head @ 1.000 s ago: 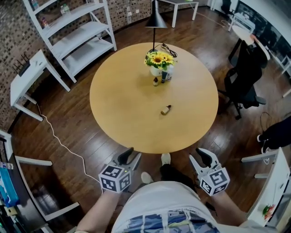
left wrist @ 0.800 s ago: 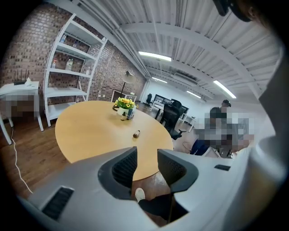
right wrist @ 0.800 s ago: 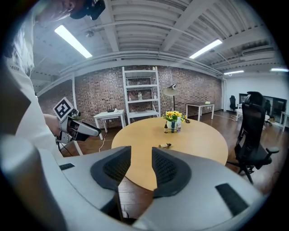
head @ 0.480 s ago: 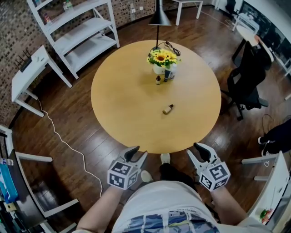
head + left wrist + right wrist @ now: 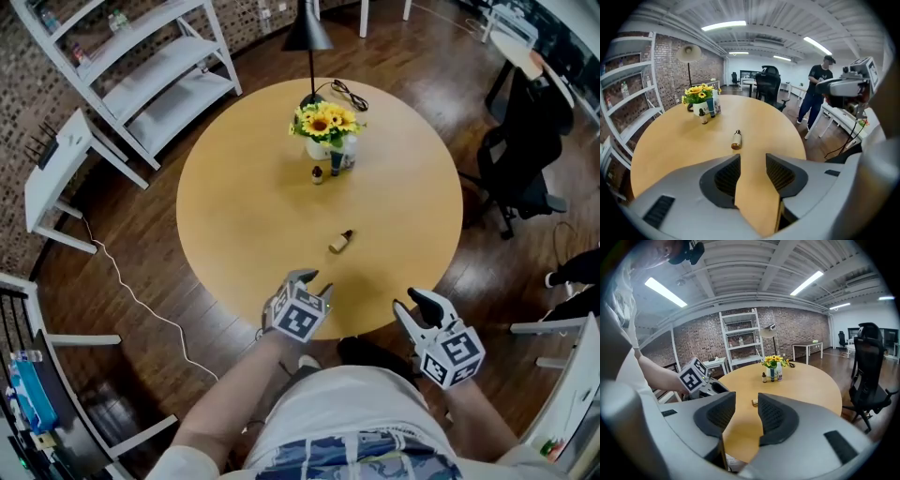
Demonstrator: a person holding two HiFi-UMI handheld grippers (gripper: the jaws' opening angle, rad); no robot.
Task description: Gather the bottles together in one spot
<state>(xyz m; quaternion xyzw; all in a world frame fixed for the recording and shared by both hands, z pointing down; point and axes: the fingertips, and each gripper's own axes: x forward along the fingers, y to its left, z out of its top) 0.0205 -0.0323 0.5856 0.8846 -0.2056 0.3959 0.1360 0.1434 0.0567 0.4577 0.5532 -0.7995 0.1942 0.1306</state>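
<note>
Listing by size, largest first.

Round wooden surface (image 5: 234, 216): carries every item below.

Left tongs (image 5: 311, 281): over the near part of the surface and tilted down at it. The jaws are spread and have just been opening. Only bare wood shows between them, and they touch nothing.

Right tongs (image 5: 419, 307): at the near right edge of the surface, jaws partly apart, empty.

Sunflower vase (image 5: 323, 127): on the far side of the surface.

Tall bottle (image 5: 336, 161): upright, just in front of the vase.

Lying bottle (image 5: 341, 242): on its side near the centre, well apart from the other two and ahead of the left tongs.

Small brown bottle (image 5: 318, 174): upright, just beside the tall bottle.
</note>
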